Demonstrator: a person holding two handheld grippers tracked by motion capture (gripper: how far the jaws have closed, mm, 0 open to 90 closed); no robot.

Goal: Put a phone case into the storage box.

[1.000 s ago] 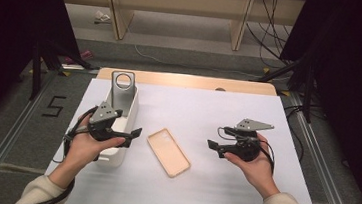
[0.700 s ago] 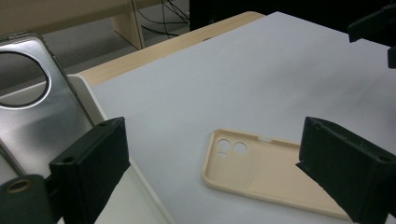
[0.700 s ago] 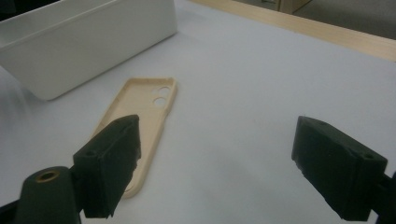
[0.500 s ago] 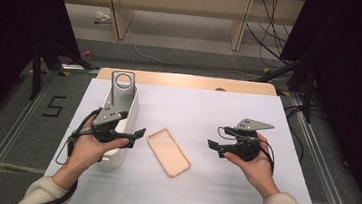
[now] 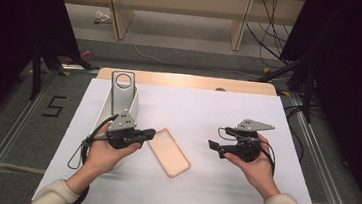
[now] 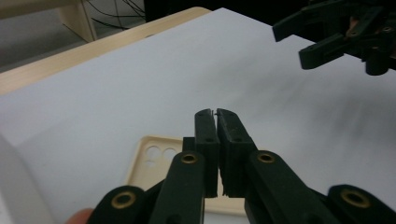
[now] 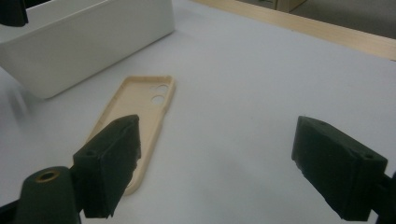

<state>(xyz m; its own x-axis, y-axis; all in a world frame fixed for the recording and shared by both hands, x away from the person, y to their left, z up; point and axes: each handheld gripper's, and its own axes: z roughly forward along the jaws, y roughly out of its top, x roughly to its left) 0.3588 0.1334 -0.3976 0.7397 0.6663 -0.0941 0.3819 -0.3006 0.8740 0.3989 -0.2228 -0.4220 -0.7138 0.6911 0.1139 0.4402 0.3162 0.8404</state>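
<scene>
The phone case (image 5: 169, 152) lies flat on the white table (image 5: 208, 114), open side up, near the middle and slightly left of centre. It is beige, with its camera cut-outs at the far left end and its long axis running from far left to near right. Nothing grips it.

The left gripper (image 5: 149, 134) is held in the left hand (image 5: 104, 152), just left of the case's far end. Its jaws have just been closing and now stand clenched, pads pressed together with nothing between them, as the left gripper view (image 6: 215, 114) shows. The jaw tips sit just above the case's camera end; whether they touch it I cannot tell.

The right gripper (image 5: 213, 146) is held in the right hand (image 5: 253, 162), to the right of the case and apart from it. Its jaws are released, spread wide, with only bare table between them in the right gripper view (image 7: 215, 163). They point left toward the case.

A white box (image 5: 133, 105) stands at the far left of the table, behind the left hand, with a grey bracket (image 5: 122, 89) rising from it. A cable (image 5: 84, 148) loops from the left gripper.
</scene>
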